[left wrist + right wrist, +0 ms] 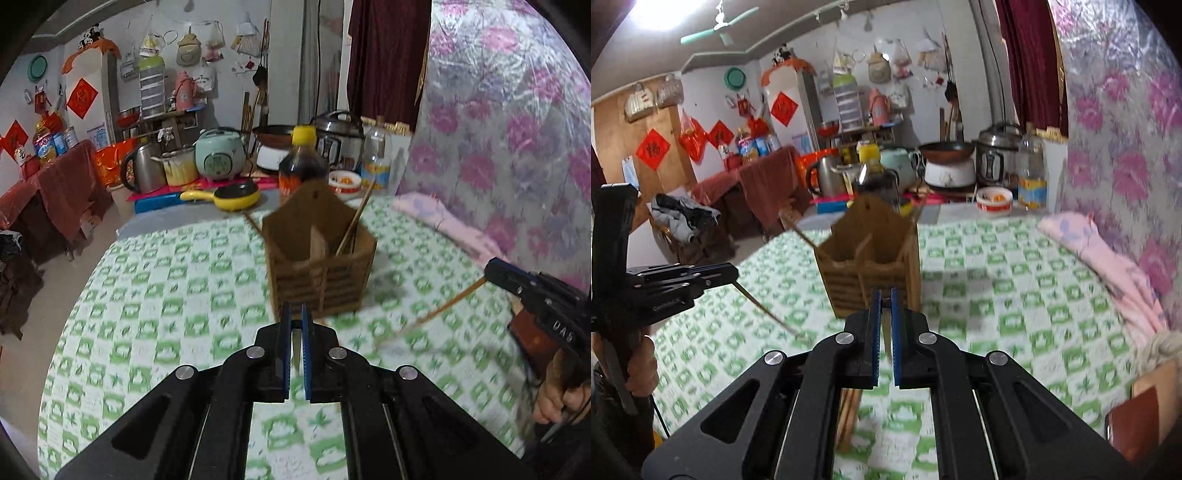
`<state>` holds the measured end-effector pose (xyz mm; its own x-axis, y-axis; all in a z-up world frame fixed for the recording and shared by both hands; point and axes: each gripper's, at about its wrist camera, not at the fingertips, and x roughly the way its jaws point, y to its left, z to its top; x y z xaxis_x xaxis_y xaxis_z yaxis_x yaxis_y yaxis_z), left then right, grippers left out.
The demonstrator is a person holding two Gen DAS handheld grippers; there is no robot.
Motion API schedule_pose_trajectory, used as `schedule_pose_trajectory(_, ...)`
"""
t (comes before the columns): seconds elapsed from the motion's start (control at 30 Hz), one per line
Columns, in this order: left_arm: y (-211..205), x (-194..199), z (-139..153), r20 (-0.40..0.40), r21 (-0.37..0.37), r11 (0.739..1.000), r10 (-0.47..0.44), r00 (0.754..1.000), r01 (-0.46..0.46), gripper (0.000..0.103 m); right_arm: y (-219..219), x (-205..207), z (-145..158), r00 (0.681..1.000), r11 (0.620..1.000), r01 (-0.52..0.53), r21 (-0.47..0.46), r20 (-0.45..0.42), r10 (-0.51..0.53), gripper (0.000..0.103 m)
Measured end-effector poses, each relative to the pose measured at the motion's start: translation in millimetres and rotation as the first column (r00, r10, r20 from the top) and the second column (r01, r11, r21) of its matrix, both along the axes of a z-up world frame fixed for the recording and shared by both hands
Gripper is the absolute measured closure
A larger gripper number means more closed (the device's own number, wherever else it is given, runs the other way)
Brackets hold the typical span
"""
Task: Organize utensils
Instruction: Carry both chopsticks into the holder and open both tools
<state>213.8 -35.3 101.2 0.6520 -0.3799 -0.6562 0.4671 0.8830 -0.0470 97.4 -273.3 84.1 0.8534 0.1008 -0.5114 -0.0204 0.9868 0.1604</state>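
Note:
A brown wooden utensil holder [320, 266] with two compartments stands on the green-checked cloth; it also shows in the right wrist view [873, 266]. A chopstick [355, 218] leans in its right compartment, another pokes out at its left. My left gripper [295, 314] is shut on a thin chopstick, seen from the right wrist view [768, 312] slanting down to the cloth. My right gripper [885, 299] is shut on a chopstick [445, 306] that slants down toward the cloth. Both grippers hover just in front of the holder.
A dark sauce bottle [303, 162], a yellow pan [236, 195], a bowl [345, 182], a clear bottle [375, 158], cookers and a kettle stand behind the holder. A pink cloth [1108, 266] lies at the right. Floral plastic sheeting [517, 129] hangs at the right.

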Motion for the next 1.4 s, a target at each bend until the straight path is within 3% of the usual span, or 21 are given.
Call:
schedule_pose_trajectory(0.33, -13, 30, 73, 0.113, -0.126, 0.992, 0.046, 0.993, -0.031, 0.097, 2, 30, 62, 0.989, 1.0, 0.025, 0.0, 0.146, -0.024, 0.097)
schedule_pose_trajectory(0.47, -21, 40, 97, 0.204, -0.157, 0.984, 0.113, 0.972, -0.081, 0.097, 4, 45, 84, 0.97, 0.998, 0.069, 0.0, 0.234, -0.067, 0.097)
schedule_pose_trajectory(0.63, -27, 56, 109, 0.264, -0.216, 0.966, 0.198, 0.944, -0.142, 0.097, 0, 72, 94, 0.95, 0.994, 0.1, 0.049, 0.294, -0.11, 0.097)
schedule_pose_trajectory(0.77, -33, 74, 104, 0.279, -0.248, 0.956, 0.226, 0.933, -0.158, 0.097, -5, 91, 89, 0.936, 0.991, 0.104, 0.084, 0.33, -0.126, 0.097)
schedule_pose_trajectory(0.9, -42, 90, 86, 0.287, -0.223, 0.961, 0.228, 0.93, -0.166, 0.097, -8, 107, 73, 0.932, 0.991, 0.1, 0.086, 0.34, -0.123, 0.097)
schedule_pose_trajectory(1.1, -44, 117, 50, 0.219, -0.217, 0.965, 0.193, 0.956, -0.145, 0.097, -12, 133, 55, 0.946, 0.993, 0.084, 0.086, 0.307, -0.107, 0.097)
schedule_pose_trajectory(1.2, -43, 131, 33, 0.129, -0.223, 0.968, 0.147, 0.981, -0.116, 0.096, -10, 150, 44, 0.972, 0.995, 0.048, 0.085, 0.224, -0.066, 0.091)
schedule_pose_trajectory(1.27, -39, 137, 29, 0.076, -0.239, 0.965, 0.128, 0.989, -0.106, 0.079, -10, 154, 38, 0.975, 0.993, 0.072, 0.095, 0.204, -0.09, 0.08)
schedule_pose_trajectory(1.3, -37, 138, 28, 0.067, -0.244, 0.963, 0.131, 0.989, -0.111, 0.05, -11, 156, 35, 0.978, 0.992, 0.079, 0.094, 0.187, -0.095, 0.073)
schedule_pose_trajectory(1.33, -34, 138, 27, 0.069, -0.25, 0.96, 0.145, 0.987, -0.123, 0.03, -11, 157, 34, 0.979, 0.992, 0.081, 0.096, 0.179, -0.097, 0.069)
schedule_pose_trajectory(1.4, -29, 136, 27, 0.082, -0.257, 0.954, 0.181, 0.98, -0.155, 0.027, -13, 157, 31, 0.979, 0.99, 0.095, 0.1, 0.169, -0.111, 0.062)
